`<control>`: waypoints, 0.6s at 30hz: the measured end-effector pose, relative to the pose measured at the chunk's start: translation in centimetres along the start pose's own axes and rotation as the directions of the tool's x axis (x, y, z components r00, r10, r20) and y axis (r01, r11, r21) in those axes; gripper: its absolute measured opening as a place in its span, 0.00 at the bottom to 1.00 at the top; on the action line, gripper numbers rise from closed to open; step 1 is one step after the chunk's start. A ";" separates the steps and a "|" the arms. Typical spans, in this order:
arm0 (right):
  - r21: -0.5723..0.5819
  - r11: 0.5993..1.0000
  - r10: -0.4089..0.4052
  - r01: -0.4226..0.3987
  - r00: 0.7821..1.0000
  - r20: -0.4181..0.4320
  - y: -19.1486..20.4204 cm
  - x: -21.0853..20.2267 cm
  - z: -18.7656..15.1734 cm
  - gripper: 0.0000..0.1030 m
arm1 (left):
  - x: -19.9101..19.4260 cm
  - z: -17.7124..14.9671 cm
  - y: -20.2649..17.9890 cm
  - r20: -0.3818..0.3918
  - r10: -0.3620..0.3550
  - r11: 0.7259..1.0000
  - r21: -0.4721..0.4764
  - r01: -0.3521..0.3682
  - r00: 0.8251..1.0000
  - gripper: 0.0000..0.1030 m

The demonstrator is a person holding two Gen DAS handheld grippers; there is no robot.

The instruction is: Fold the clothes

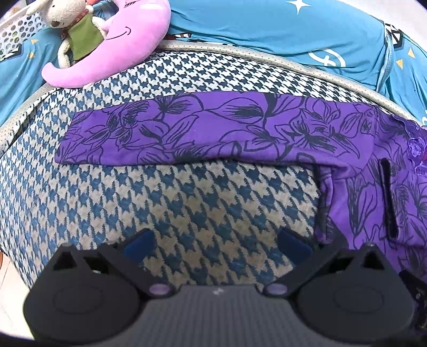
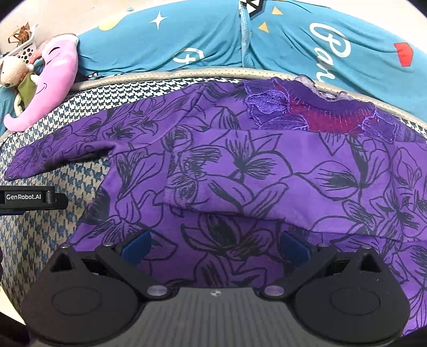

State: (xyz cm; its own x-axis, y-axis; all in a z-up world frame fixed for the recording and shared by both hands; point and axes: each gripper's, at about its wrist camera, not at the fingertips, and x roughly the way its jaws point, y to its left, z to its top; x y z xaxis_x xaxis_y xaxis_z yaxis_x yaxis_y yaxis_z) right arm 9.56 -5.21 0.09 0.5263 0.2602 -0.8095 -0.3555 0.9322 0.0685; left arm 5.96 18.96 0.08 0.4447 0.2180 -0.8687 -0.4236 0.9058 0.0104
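Houndstooth bedding (image 1: 186, 202) in blue and cream covers a bed, with teal pillows (image 1: 267, 29) and a pink plush toy (image 1: 128, 42) at its far edge. On it lies a purple flowered garment (image 2: 253, 170), one sleeve (image 1: 186, 130) stretched out leftward. Left gripper (image 1: 217, 244) hovers wide, empty, above bare bedding. Right gripper (image 2: 214, 247) hovers wide, empty, over the garment.

Pink plush (image 1: 117, 45), stuffed rabbit (image 1: 66, 18), blue bedding (image 1: 267, 29).
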 end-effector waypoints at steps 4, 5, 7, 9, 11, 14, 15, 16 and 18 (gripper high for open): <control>-0.005 1.000 0.007 -0.007 1.000 -0.004 0.2 0.0 0.1 1.00 | 0.0 -0.2 0.1 -0.014 -0.001 1.000 -0.003 0.001 1.000 1.00; -0.006 1.000 0.009 -0.010 1.000 -0.004 0.2 0.0 0.1 1.00 | 0.0 -0.2 0.0 -0.018 0.000 1.000 -0.001 0.000 1.000 1.00; -0.006 1.000 0.012 -0.012 1.000 -0.002 0.2 -0.1 0.2 1.00 | 0.0 -0.4 -0.1 -0.027 0.002 1.000 0.004 -0.002 1.000 1.00; -0.007 1.000 0.014 -0.014 1.000 -0.001 0.2 -0.2 0.3 1.00 | -0.1 -0.5 -0.3 -0.035 -0.009 1.000 0.008 0.009 0.999 1.00; -0.005 1.000 0.016 -0.016 1.000 -0.001 0.2 -0.3 0.3 1.00 | -0.2 -0.7 -0.6 -0.039 -0.011 1.000 0.019 0.011 0.999 1.00; -0.005 1.000 0.022 -0.022 1.000 -0.005 0.2 -0.3 0.4 1.00 | -0.3 -1.0 -0.9 -0.042 -0.008 0.999 0.037 0.009 0.999 1.00; -0.005 1.000 0.023 -0.023 1.000 -0.007 0.2 -0.3 0.4 1.00 | -0.4 -1.1 -1.1 -0.043 -0.008 0.999 0.041 0.010 0.999 1.00; -0.006 1.000 0.023 -0.024 1.000 -0.009 0.3 -0.3 0.4 1.00 | -0.4 -1.2 -1.2 -0.045 -0.008 0.999 0.045 0.010 0.999 1.00; -0.009 1.000 0.025 -0.025 1.000 -0.012 0.3 -0.2 0.4 1.00 | -0.5 -1.4 -1.3 -0.044 -0.009 0.999 0.050 0.011 0.999 1.00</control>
State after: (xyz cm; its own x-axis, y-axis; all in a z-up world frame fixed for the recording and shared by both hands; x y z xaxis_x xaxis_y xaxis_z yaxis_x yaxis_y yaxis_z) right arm 9.62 -4.86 0.55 0.5081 0.2803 -0.8144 -0.3751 0.9232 0.0837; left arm 5.20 17.18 -0.19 0.4131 0.1940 -0.8898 -0.3789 0.9251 0.0258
